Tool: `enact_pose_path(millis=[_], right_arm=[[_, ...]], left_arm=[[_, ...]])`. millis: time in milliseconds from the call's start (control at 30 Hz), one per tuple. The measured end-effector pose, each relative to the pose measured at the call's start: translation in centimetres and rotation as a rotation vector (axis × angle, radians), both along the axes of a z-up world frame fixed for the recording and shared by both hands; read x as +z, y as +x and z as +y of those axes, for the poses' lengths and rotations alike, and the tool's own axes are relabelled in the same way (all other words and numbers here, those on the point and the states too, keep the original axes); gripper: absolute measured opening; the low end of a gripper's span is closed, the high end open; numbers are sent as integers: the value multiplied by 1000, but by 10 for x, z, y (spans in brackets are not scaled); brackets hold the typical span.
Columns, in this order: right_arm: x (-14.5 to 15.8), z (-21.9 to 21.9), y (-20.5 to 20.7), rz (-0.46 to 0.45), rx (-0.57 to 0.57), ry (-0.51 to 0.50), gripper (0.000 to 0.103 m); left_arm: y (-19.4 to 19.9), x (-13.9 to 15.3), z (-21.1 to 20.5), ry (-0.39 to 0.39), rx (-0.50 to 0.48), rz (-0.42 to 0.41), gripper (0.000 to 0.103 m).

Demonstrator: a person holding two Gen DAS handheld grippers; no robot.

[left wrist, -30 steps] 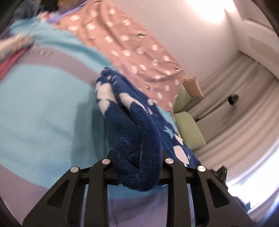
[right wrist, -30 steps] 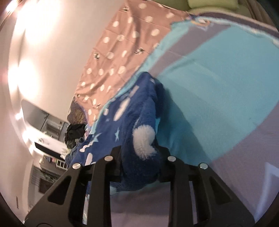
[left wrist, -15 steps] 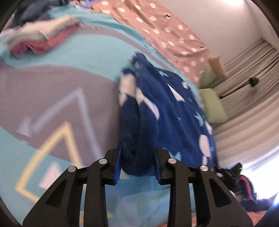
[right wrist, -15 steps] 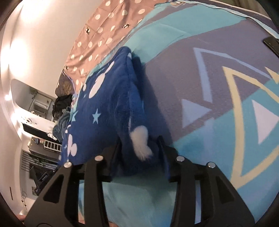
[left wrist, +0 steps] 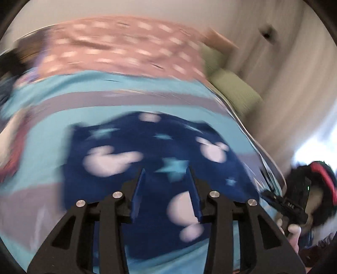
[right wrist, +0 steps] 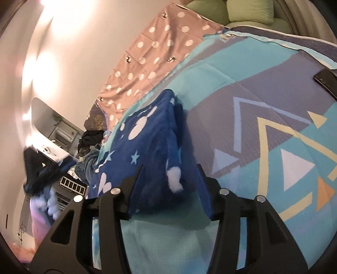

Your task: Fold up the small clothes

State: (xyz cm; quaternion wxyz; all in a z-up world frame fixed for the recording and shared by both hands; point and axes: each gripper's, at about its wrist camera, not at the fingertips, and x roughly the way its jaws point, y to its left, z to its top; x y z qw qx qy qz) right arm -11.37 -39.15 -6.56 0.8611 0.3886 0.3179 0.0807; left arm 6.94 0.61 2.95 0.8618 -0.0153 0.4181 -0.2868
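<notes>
A dark blue fleece garment (left wrist: 147,151) with white shapes and pale stars lies on the turquoise and grey bed cover (left wrist: 105,99). The left wrist view is blurred. My left gripper (left wrist: 166,189) is open just above the garment's near part, holding nothing. In the right wrist view the garment (right wrist: 147,143) lies in a thick fold, with a white pompom (right wrist: 174,179) at its near edge. My right gripper (right wrist: 169,189) is open, its fingers standing on either side of that near edge without gripping it.
A pink polka-dot sheet (right wrist: 151,52) lies along the wall side of the bed. Green pillows (right wrist: 242,10) sit at the bed's head. A dark phone (right wrist: 326,81) lies on the cover at the right. A pile of clothes (left wrist: 12,151) lies at the left.
Both grippers were shut on the blue garment and have opened and let go. The garment now lies on the bed. The left gripper has swung round and is moving fast.
</notes>
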Motion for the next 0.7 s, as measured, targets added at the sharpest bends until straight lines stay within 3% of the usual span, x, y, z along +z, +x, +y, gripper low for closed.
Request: enact_pose_path(millis=[167, 267, 333, 467, 533, 567, 700], right_arm=[[-10, 8, 10, 22, 74, -23, 50], [-17, 16, 18, 49, 133, -48, 37], [-21, 14, 20, 52, 135, -29, 32], [-18, 4, 22, 32, 120, -7, 33], [-14, -1, 22, 29, 118, -14, 49], [-12, -2, 23, 26, 118, -19, 49], [-8, -1, 27, 12, 138, -32, 49]], left_arm=[[33, -19, -134, 80, -246, 61, 42], [61, -46, -200, 162, -303, 105, 42], [76, -60, -224, 201, -303, 124, 42], [118, -86, -252, 221, -254, 186, 42], [132, -91, -266, 236, -238, 208, 42], [136, -93, -273, 255, -239, 219, 42], [148, -103, -301, 414, -214, 193, 43]])
